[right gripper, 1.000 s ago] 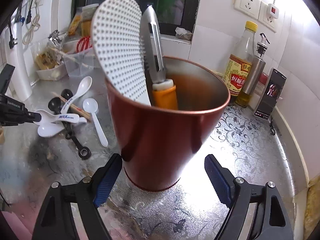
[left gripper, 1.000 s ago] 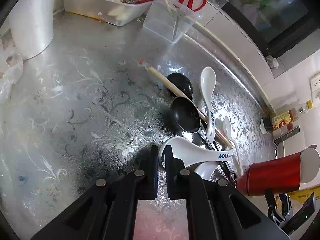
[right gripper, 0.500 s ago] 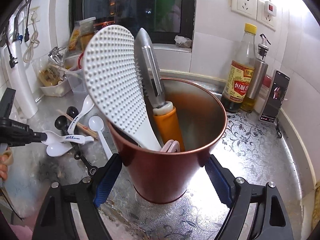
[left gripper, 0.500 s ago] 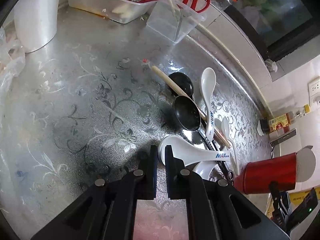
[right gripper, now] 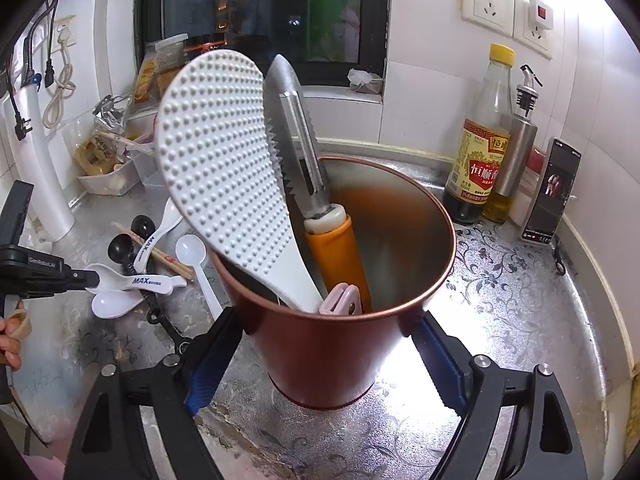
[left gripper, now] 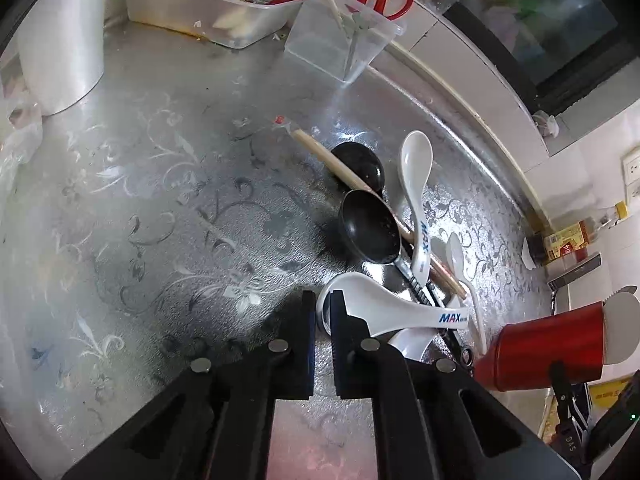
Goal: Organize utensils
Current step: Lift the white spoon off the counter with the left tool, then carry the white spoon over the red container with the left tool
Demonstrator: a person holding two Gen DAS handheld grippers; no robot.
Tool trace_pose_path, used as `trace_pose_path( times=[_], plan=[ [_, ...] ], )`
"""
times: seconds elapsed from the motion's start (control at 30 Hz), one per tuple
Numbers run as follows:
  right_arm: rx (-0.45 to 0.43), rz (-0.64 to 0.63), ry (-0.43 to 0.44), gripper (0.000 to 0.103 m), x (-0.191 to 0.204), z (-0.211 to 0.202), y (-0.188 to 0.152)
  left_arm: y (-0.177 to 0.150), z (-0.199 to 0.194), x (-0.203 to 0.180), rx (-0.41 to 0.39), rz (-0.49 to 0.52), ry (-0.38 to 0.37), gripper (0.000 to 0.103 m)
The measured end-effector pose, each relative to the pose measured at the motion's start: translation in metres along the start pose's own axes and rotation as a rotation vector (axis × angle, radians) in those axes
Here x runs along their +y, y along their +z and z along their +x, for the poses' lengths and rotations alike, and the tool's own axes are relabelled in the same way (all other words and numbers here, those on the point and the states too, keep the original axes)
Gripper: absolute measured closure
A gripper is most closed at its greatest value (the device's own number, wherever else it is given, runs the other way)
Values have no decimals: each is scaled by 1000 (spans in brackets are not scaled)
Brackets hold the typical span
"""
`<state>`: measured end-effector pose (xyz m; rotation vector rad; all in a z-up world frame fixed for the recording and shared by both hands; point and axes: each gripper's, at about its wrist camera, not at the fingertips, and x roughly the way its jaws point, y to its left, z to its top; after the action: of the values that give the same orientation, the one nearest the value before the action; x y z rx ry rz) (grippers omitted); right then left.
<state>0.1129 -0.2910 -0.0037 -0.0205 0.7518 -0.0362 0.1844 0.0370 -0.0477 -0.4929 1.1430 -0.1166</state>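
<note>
Left gripper [left gripper: 323,312]: fingers nearly pressed together, pinching the bowl rim of a white MAX spoon [left gripper: 400,308]. Its handle runs off to the right of the fingers, across the black measuring spoons [left gripper: 370,232] and chopsticks [left gripper: 348,176]. A second white spoon [left gripper: 418,184] lies beyond the fingers, and a small clear spoon [left gripper: 460,256] further right. To the left of the fingers the patterned steel counter [left gripper: 160,200] is bare as far as a white cylinder [left gripper: 60,40] at the far left edge.

Right gripper [right gripper: 324,356]: jaws opening, blue pads on either side of the red utensil cup [right gripper: 332,344]. The left pad is close against the cup wall and the right pad sits at its side; contact there cannot be told. In the cup stand a white rice paddle [right gripper: 224,176], an orange-handled peeler [right gripper: 308,184] and a pink item [right gripper: 342,300].

Right of the fingers there is open counter up to a vinegar bottle [right gripper: 482,152], an oil dispenser [right gripper: 516,148] and a phone [right gripper: 554,192] along the wall edge. Left of the fingers lies the spoon pile.
</note>
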Motion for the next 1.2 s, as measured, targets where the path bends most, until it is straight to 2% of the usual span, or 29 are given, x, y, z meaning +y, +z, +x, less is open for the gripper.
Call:
trace_pose_path(
  times=[0.5,0.63,0.9,1.2],
  plan=[
    [-1,14,3,14,-3,4,3,12,-33,3,-105,16,-8,98],
    [-4,13,0,14,-2,4,2,18,-53,-10,-162,68,2,98],
    [-4,11,3,14,-2,3,2,28,-89,-42,-248,145,-32,98],
    [-1,5,9,14,0,-1,0,35,-142,-106,-361,284,-137,98]
  ],
)
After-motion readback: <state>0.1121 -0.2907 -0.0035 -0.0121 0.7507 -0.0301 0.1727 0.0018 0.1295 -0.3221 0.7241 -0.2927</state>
